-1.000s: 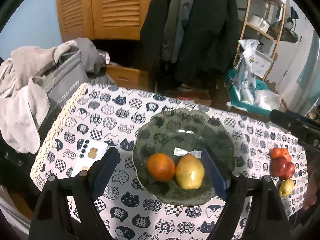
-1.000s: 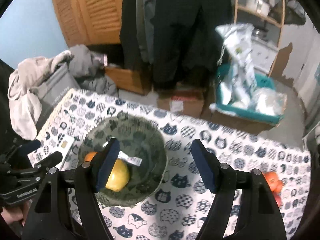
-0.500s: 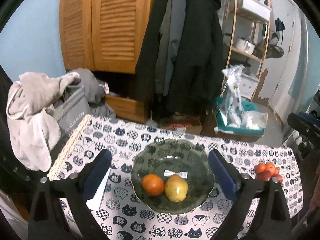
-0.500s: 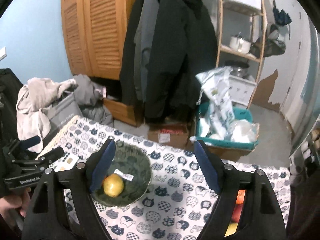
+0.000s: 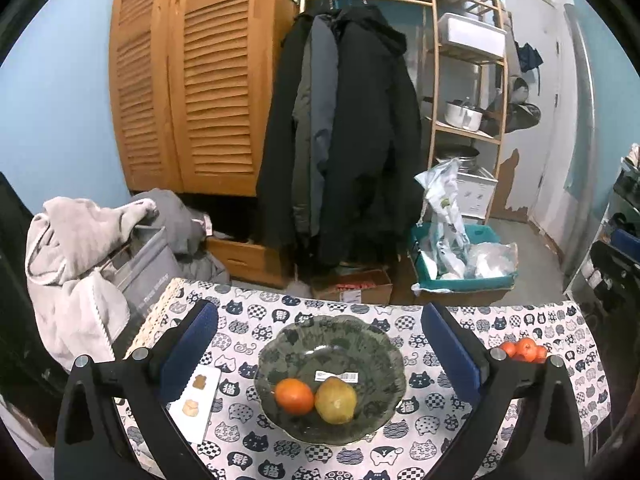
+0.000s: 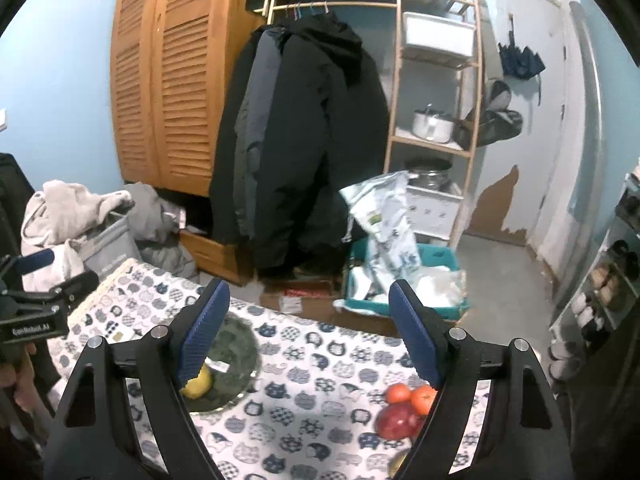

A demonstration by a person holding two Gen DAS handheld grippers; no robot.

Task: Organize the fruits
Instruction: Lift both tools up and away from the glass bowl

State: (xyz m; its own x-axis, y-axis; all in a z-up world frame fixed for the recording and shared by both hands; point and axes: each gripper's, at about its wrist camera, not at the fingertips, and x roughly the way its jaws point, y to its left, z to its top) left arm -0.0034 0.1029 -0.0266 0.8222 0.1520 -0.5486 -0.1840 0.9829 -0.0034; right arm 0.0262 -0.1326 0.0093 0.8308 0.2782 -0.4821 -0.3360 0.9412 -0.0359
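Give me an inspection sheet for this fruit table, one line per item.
Surface: table under cat-print cloth.
Job's things: orange and pear on green plate; loose fruit pile at the right.
Clutter: white card beside the plate.
Grippers: left gripper opening, empty; right gripper open, empty.
Cables: nothing seen.
Surroundings: coats, louvred wardrobe, shelf rack.
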